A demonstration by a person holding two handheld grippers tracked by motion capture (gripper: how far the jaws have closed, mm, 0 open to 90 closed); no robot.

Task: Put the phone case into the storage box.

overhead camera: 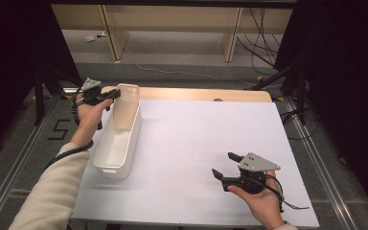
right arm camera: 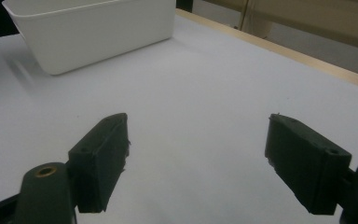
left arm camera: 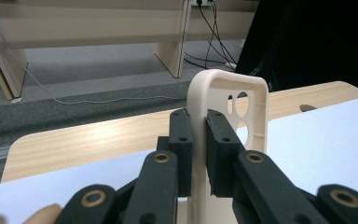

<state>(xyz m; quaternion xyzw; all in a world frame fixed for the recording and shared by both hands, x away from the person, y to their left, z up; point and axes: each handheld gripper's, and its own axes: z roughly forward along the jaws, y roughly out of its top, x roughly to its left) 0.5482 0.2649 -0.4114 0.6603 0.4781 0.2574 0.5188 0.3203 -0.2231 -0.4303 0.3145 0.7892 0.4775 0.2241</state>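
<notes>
My left tool [overhead camera: 111, 95] is pinching a cream phone case [overhead camera: 126, 106] by one long edge, jaws pressed onto its thin side wall. In the left gripper view the case [left arm camera: 223, 112] stands on edge between the pads, camera cut-outs facing right. Gripping the rim rather than the flat back makes sense to me: the wall is the one part thin enough for the jaws to bite firmly, and it leaves the case hanging free below the tool.

From the high view, the case is tilted over the far end of the white plastic bin [overhead camera: 117, 143], its lower end dipping inside the bin's walls; I cannot tell whether it touches the bottom. I judge the case is being lowered into the bin.

My left hand [overhead camera: 88, 115] reaches forward along the bin's left side, wrist roughly level, tool pointing right across the rim.

My right tool [overhead camera: 227, 167] is spread wide with nothing between the jaws, held low over the white tabletop [overhead camera: 211, 129], well apart from the bin [right arm camera: 98, 32]. The right hand [overhead camera: 261, 201] rests near the table's near edge, parked out of the way.
</notes>
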